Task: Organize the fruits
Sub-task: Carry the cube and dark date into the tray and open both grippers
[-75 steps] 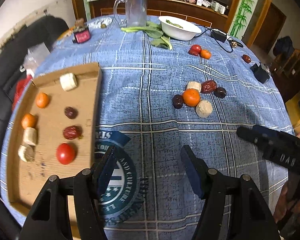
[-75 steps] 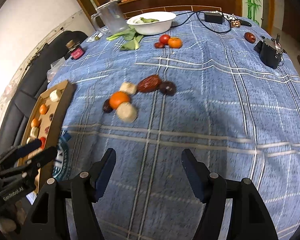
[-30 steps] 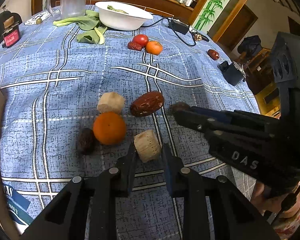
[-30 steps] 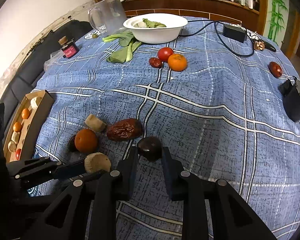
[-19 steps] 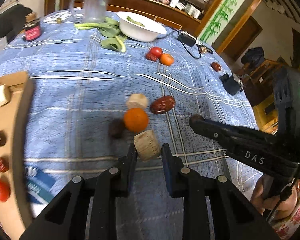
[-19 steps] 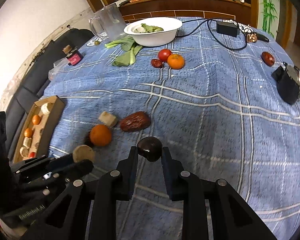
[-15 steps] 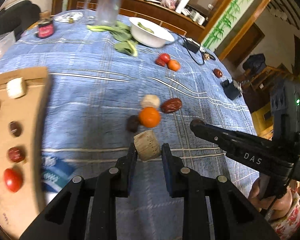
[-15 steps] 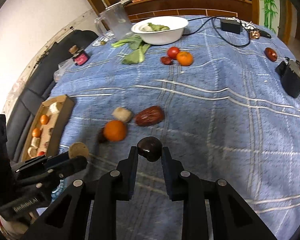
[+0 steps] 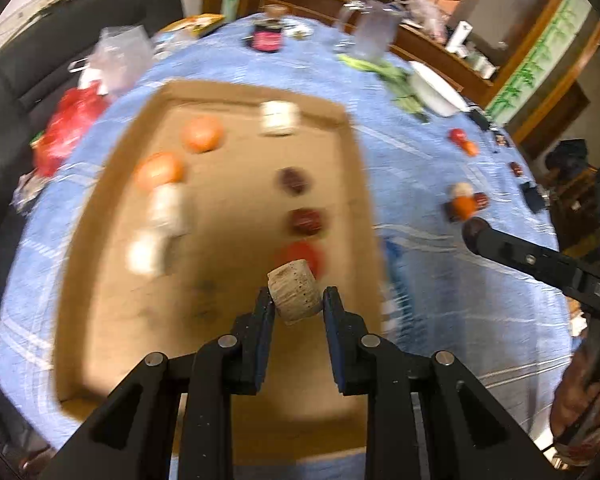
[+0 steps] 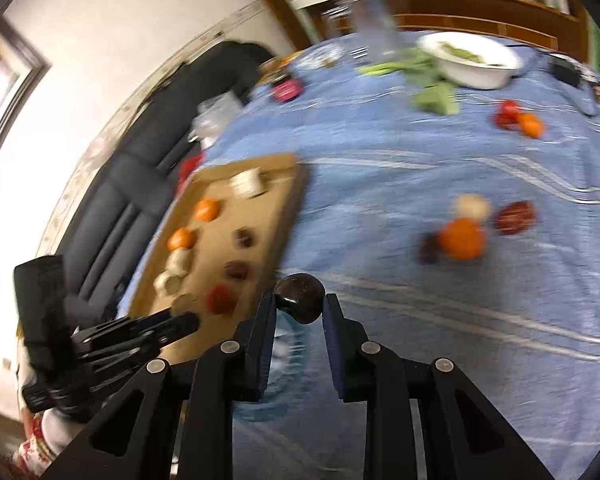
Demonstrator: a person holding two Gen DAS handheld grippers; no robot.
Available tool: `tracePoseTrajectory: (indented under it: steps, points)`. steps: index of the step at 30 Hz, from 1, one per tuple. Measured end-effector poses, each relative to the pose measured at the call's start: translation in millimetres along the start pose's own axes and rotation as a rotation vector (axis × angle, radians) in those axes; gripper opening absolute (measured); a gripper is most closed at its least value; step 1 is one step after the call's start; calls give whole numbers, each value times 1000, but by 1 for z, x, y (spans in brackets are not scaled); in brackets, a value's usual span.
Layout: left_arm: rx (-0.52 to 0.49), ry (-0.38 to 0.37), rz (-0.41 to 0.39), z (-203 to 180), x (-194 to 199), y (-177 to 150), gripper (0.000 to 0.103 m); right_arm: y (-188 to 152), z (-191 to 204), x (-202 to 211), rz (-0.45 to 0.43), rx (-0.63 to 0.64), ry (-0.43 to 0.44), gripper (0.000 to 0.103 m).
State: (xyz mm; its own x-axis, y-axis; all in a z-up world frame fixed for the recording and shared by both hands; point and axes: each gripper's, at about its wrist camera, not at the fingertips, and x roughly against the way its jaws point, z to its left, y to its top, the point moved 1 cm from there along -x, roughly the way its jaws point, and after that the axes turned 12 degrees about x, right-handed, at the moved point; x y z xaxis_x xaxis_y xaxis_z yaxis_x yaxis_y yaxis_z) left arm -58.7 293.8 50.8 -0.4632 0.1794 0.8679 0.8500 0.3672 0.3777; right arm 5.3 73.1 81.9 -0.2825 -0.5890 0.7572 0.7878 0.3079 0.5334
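My left gripper is shut on a pale beige fruit chunk and holds it above the cardboard tray, just in front of a red tomato in it. The tray holds oranges, pale chunks and dark dates. My right gripper is shut on a dark round fruit and hangs over the blue cloth beside the tray's right edge. An orange, a red date, a pale chunk and a dark fruit lie loose on the cloth.
A white bowl with greens, a glass jug, a small tomato and orange stand at the far side. A black sofa and bags lie left of the table. The left gripper shows in the right view.
Both grippers swung left from the loose fruit pile to the tray, carrying their fruit. The left one is now over the tray, the right one beside it.
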Motion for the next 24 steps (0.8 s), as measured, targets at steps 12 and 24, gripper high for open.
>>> tracePoseTrajectory:
  steps: [12, 24]
  points:
    - [-21, 74, 62, 58, -6, 1, 24, -9, 91, -83, 142, 128, 20, 26]
    - [-18, 34, 74, 62, -2, 14, 25, -12, 93, -114, 179, 107, -33, 27]
